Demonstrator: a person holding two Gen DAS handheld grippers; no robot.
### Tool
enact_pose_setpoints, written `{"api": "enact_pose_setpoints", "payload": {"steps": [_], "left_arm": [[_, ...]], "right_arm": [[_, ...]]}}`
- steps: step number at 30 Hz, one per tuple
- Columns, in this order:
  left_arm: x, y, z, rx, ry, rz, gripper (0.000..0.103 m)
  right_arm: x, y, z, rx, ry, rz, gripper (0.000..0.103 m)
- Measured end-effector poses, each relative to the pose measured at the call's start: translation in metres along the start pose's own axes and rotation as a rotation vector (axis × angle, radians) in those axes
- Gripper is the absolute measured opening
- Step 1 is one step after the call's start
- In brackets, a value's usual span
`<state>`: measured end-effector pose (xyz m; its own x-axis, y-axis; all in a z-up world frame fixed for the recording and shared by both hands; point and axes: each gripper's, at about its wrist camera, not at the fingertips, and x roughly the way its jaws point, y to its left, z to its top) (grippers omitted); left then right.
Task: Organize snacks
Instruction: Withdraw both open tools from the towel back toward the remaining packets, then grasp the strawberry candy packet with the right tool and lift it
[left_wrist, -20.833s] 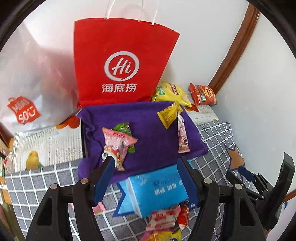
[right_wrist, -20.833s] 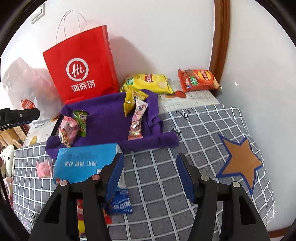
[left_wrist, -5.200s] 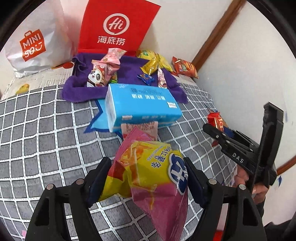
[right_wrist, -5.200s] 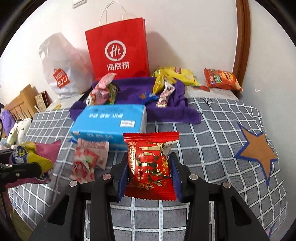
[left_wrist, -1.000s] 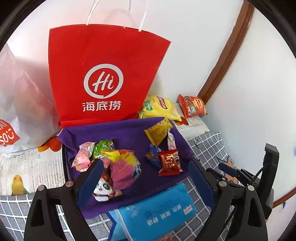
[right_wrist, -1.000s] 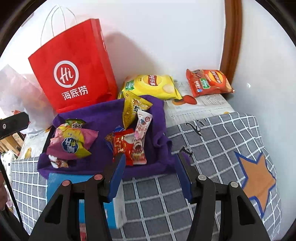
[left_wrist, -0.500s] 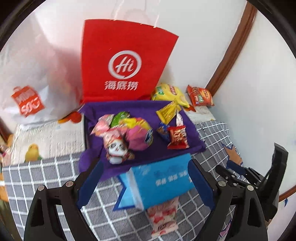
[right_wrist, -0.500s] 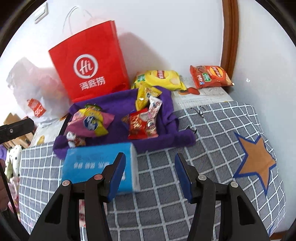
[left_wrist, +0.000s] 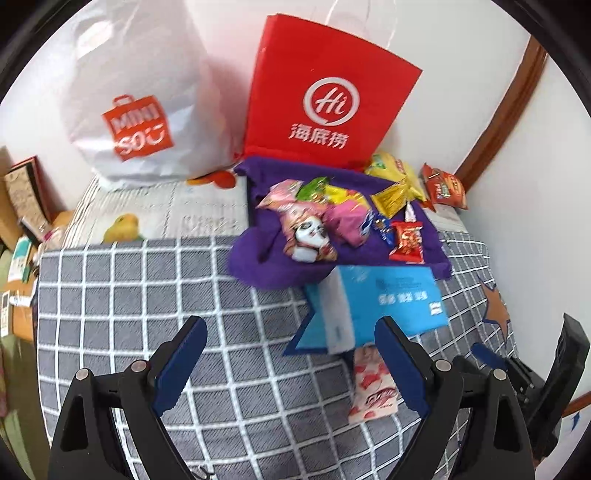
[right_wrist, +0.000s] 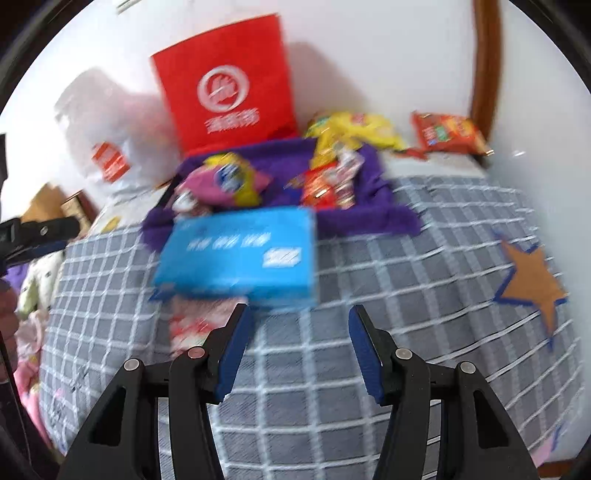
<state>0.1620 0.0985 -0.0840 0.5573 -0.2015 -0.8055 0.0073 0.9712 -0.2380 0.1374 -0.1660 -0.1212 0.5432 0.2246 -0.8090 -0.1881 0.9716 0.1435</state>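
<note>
Left wrist view first: the left gripper has its jaws spread wide with nothing between them, just hanging over the grey checked blanket. The snacks are piled on the purple towel at the back: a panda-face packet, a pink and yellow bag, a small red packet and a yellow sachet. A blue tissue pack lies just in front of the towel, and a pink strawberry packet pokes out from under its near edge, right beside the right-hand finger. Behind the towel stand a red paper bag and a white shopping bag. The right gripper peeks in at the lower right.

Right wrist view is pretty blurry. The right gripper is released too, jaws partly apart and empty above the blanket. The tissue pack sits just ahead of it, with the strawberry packet by the left-hand finger. The towel with the snack pile is behind that, and a yellow chip bag and an orange chip bag lie against the wall.
</note>
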Motion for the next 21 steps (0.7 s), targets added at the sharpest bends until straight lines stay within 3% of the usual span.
{"api": "enact_pose_setpoints", "payload": {"steps": [7, 21], "left_arm": [[-0.002, 0.023, -0.023, -0.047, 0.017, 0.040, 0.091], [-0.011, 0.044, -0.038, -0.050, 0.010, 0.044, 0.091]], "right_arm": [[0.024, 0.048, -0.024, -0.105, 0.054, 0.088, 0.056], [0.067, 0.086, -0.037, -0.044, 0.133, 0.092, 0.065]]}}
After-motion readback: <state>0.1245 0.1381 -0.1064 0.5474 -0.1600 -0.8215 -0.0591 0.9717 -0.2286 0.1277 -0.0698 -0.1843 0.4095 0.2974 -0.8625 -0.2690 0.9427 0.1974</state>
